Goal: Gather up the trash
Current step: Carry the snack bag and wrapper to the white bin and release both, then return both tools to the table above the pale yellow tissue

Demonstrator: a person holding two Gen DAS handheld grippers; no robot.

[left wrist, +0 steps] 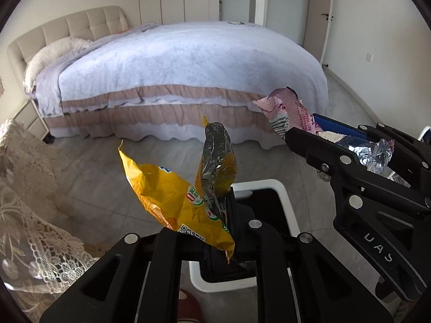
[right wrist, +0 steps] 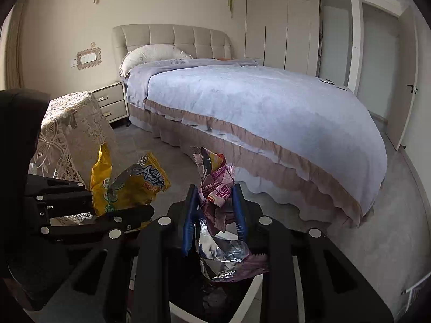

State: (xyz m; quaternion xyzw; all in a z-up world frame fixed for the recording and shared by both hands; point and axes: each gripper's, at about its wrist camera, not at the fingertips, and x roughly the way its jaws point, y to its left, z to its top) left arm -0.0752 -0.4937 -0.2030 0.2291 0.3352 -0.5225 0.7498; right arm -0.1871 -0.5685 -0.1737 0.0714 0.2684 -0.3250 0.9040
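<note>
My left gripper (left wrist: 215,215) is shut on a crumpled yellow snack bag (left wrist: 172,193) and holds it above a white-rimmed trash bin (left wrist: 288,202) with a black liner. My right gripper (right wrist: 215,202) is shut on a pink and silver wrapper (right wrist: 218,188) between its blue pads (right wrist: 239,210), also over the bin (right wrist: 256,285). In the left wrist view the right gripper (left wrist: 323,134) sits to the right with the pink wrapper (left wrist: 288,110) sticking out. In the right wrist view the left gripper (right wrist: 107,207) sits to the left with the yellow bag (right wrist: 129,185).
A large bed (left wrist: 188,67) with a pale blue cover stands across the grey tiled floor (left wrist: 94,167). A lace-covered piece of furniture (left wrist: 32,188) is at the left. A nightstand (right wrist: 111,102) stands by the headboard. Wardrobe and doors line the far wall.
</note>
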